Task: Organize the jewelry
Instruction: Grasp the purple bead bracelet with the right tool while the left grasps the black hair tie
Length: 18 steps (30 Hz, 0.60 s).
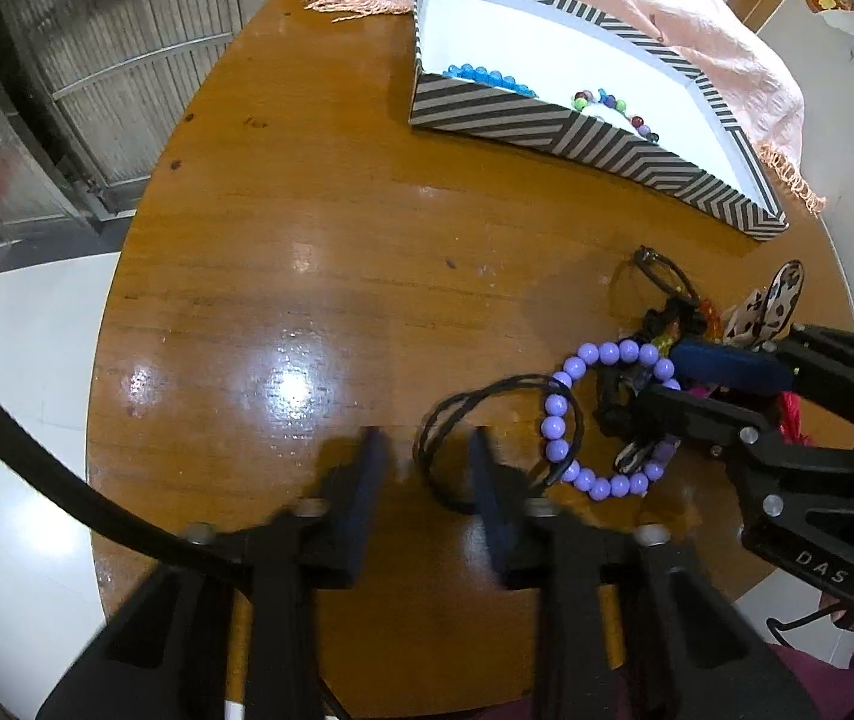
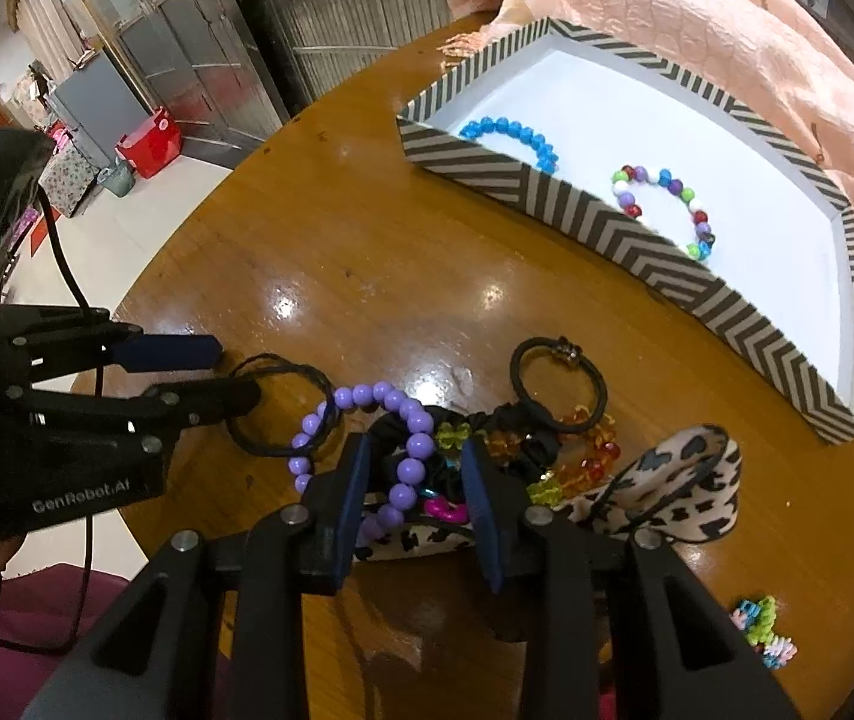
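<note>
A purple bead bracelet (image 1: 554, 405) (image 2: 421, 443) lies on the wooden table (image 1: 307, 210), tangled into a pile with a black scrunchie (image 2: 391, 429) and an orange bead bracelet (image 2: 595, 456). My right gripper (image 2: 415, 444) (image 1: 661, 377) points down into the pile. Its jaws straddle a strand of the purple bracelet and the scrunchie, with gaps showing beside the beads. A thin black cord loop (image 1: 468, 396) (image 2: 274, 450) overlaps the purple bracelet. My left gripper (image 1: 427, 444) (image 2: 235, 373) is open, and the loop's edge lies between its fingers.
A striped box (image 1: 487, 114) (image 2: 607, 222) at the back holds a blue bracelet (image 2: 517, 135) and a multicoloured one (image 2: 667, 198). Peach cloth (image 2: 697, 18) lies behind it. A black hair tie (image 2: 571, 353), a leopard-print band (image 2: 685, 498) and a small bright bead piece (image 2: 763, 624) lie nearby.
</note>
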{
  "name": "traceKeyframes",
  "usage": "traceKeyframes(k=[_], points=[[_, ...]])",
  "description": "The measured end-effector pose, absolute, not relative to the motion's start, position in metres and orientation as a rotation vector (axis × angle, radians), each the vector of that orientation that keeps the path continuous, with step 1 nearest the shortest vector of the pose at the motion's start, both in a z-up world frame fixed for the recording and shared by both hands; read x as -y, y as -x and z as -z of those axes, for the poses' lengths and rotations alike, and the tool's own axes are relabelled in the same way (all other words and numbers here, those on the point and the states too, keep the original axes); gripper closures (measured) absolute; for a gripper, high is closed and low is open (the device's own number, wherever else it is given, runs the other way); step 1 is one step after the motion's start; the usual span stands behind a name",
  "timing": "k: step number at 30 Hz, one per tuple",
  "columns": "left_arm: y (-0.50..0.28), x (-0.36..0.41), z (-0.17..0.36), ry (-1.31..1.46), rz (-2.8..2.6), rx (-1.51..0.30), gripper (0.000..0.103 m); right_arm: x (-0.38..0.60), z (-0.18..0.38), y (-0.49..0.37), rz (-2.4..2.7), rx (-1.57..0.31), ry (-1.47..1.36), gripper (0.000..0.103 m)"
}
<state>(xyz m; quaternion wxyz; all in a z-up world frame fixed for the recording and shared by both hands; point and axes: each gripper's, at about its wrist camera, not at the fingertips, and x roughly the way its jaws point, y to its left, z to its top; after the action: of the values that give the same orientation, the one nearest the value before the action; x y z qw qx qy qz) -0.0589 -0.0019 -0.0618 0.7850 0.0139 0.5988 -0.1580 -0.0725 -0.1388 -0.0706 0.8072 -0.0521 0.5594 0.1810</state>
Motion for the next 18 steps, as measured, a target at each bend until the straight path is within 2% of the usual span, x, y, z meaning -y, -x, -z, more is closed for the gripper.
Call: traceKeyframes(k=[3,8,14,18], points=[[0.059,0.001,0.063,-0.053,0.334,-1.283,0.096,0.139,0.071,0.073,-0.391,-1.192,0.112,0.089],[0.059,-0.009,0.051,-0.023,0.327,-1.253,0.100,0.136,0.056,0.079,-0.417,-1.155,0.129,0.096],[0.054,-0.018,0.032,0.026,0.331,-1.219,0.101,0.138,0.034,0.082,-0.430,-1.109,0.132,0.096],[0.057,-0.014,0.035,0.001,0.337,-1.226,0.101,0.138,0.041,0.078,-0.435,-1.152,0.123,0.096]])
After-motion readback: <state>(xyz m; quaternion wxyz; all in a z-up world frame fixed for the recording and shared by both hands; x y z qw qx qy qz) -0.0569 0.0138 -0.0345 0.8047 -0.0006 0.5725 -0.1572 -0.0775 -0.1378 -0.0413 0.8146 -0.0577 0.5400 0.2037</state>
